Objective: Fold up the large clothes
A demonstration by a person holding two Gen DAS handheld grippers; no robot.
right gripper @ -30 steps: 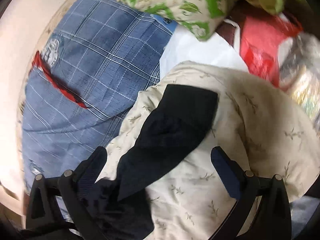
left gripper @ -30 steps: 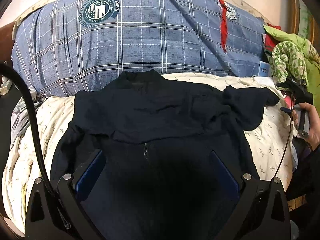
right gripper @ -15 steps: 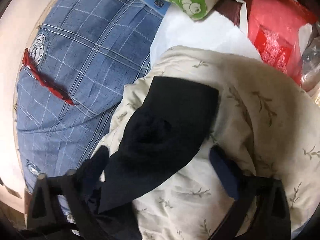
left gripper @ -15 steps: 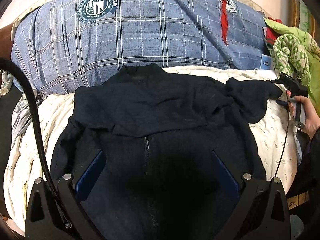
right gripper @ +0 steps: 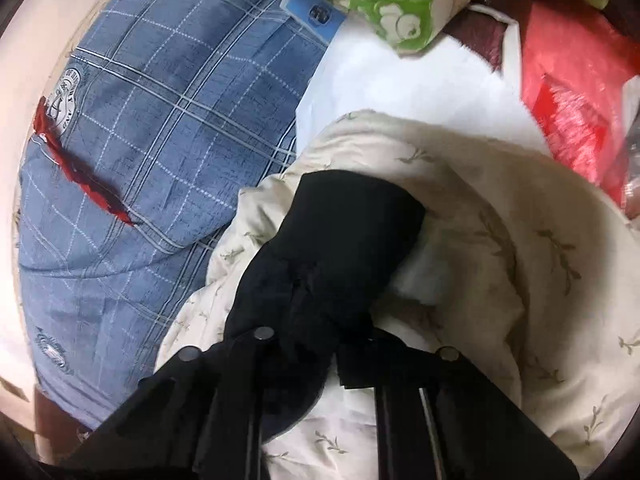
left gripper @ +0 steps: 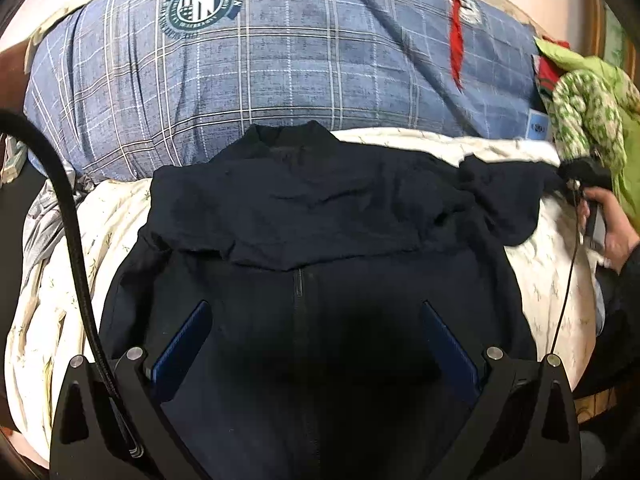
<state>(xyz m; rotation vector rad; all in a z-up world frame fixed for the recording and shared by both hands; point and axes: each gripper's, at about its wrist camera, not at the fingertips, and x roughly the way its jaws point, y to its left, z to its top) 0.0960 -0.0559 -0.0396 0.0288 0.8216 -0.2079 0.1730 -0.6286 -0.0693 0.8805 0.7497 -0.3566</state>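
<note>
A dark navy zip jacket lies face up on a cream floral quilt, collar toward the pillows. My left gripper hovers open over the jacket's lower front, blue pads wide apart and nothing between them. The jacket's right sleeve stretches toward the right edge, where my right gripper meets its end, held by a person's hand. In the right wrist view the right gripper has its jaws closing down on the sleeve, pads pressing the cloth. The sleeve hides the fingertips.
A big blue plaid pillow fills the far side of the bed. Green floral cloth and a red bag are piled at the right. A black cable runs down the left of the left wrist view.
My right gripper went from wide open around the sleeve to shut on it, moving slightly down onto the cloth. The left gripper stayed open over the jacket.
</note>
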